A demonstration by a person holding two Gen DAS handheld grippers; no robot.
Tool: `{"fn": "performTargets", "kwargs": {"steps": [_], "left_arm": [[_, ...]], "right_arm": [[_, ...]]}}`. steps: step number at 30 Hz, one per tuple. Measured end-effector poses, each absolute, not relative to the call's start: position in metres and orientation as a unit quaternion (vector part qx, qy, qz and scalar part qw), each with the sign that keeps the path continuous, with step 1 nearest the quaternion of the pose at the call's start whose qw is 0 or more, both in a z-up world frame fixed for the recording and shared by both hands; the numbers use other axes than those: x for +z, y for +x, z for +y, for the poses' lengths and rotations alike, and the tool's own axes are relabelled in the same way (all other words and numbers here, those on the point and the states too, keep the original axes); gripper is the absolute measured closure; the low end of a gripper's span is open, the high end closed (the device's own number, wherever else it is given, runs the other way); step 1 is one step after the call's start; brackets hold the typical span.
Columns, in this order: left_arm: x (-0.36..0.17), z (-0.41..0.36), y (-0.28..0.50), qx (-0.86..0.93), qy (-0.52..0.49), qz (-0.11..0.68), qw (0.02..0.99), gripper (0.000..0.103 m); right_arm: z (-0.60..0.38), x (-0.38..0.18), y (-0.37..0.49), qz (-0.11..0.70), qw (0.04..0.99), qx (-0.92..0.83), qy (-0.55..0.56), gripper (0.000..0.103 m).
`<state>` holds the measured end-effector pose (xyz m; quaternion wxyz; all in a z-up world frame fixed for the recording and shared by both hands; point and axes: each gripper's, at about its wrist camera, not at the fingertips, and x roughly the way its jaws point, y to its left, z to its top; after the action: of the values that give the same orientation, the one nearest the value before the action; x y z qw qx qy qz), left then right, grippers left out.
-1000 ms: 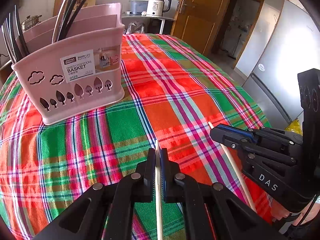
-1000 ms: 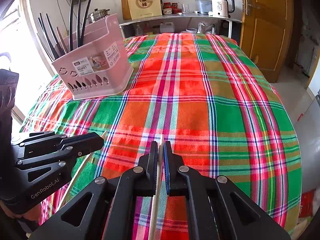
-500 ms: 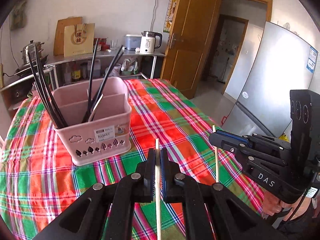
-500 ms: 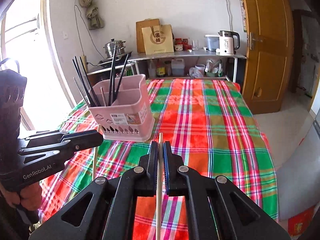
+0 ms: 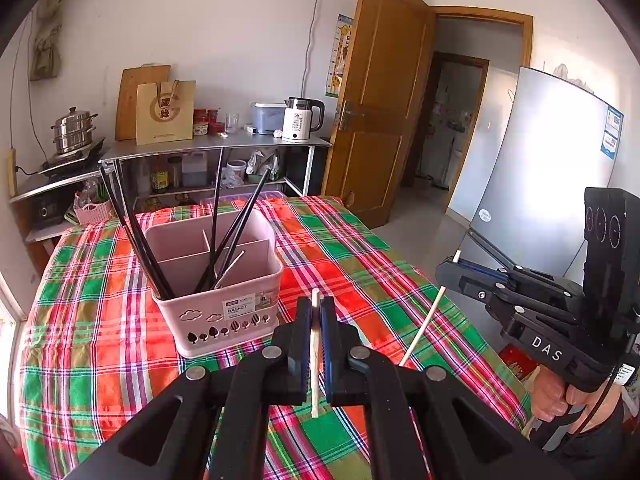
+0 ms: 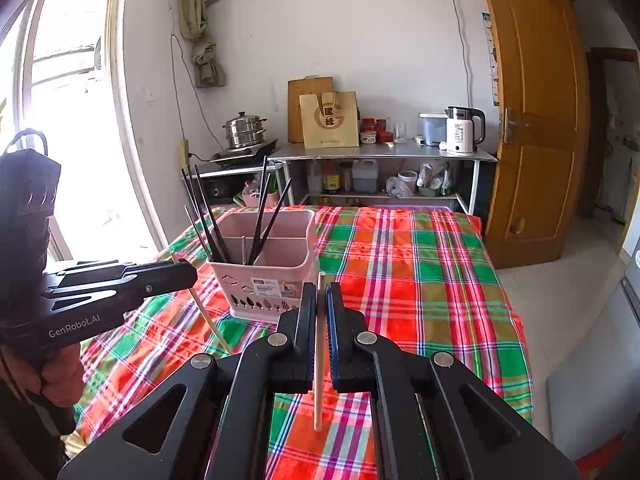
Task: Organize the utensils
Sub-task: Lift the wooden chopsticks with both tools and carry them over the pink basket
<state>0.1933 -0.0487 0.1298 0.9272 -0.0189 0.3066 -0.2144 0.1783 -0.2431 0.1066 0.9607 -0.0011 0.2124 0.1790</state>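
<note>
A pink divided utensil basket (image 5: 224,312) (image 6: 264,280) stands on the plaid tablecloth (image 5: 360,272) and holds several black chopsticks (image 5: 140,236). My left gripper (image 5: 315,308) is shut on a pale wooden chopstick (image 5: 315,360), held upright above the table, just right of the basket. My right gripper (image 6: 319,296) is shut on a second pale wooden chopstick (image 6: 318,360). Each view shows the other gripper at the side with its stick (image 5: 424,324) (image 6: 208,320) hanging below it.
A metal shelf (image 5: 216,146) behind the table carries a kettle (image 5: 300,120), a paper bag and a steamer pot (image 6: 245,130). A wooden door (image 5: 384,100) stands open at the right beside a grey fridge (image 5: 552,168). A window (image 6: 68,120) is at the left.
Both grippers have risen well above the table with their pale chopsticks and tilted upward. The basket now looks smaller and lower, and the back wall has come into view.
</note>
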Motion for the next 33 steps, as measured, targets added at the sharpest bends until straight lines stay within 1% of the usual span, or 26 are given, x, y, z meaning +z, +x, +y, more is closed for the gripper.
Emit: {"fn": "performTargets", "kwargs": {"steps": [15, 33], "left_arm": [[0.153, -0.014, 0.199, -0.195, -0.019, 0.303, 0.933, 0.099], [0.228, 0.036, 0.264, -0.143, -0.029, 0.255, 0.956, 0.099]], "right_arm": [[-0.224, 0.124, 0.181, 0.192, 0.959, 0.209, 0.002, 0.098], [-0.174, 0.187, 0.244, 0.128, 0.957, 0.257, 0.038, 0.098]]}}
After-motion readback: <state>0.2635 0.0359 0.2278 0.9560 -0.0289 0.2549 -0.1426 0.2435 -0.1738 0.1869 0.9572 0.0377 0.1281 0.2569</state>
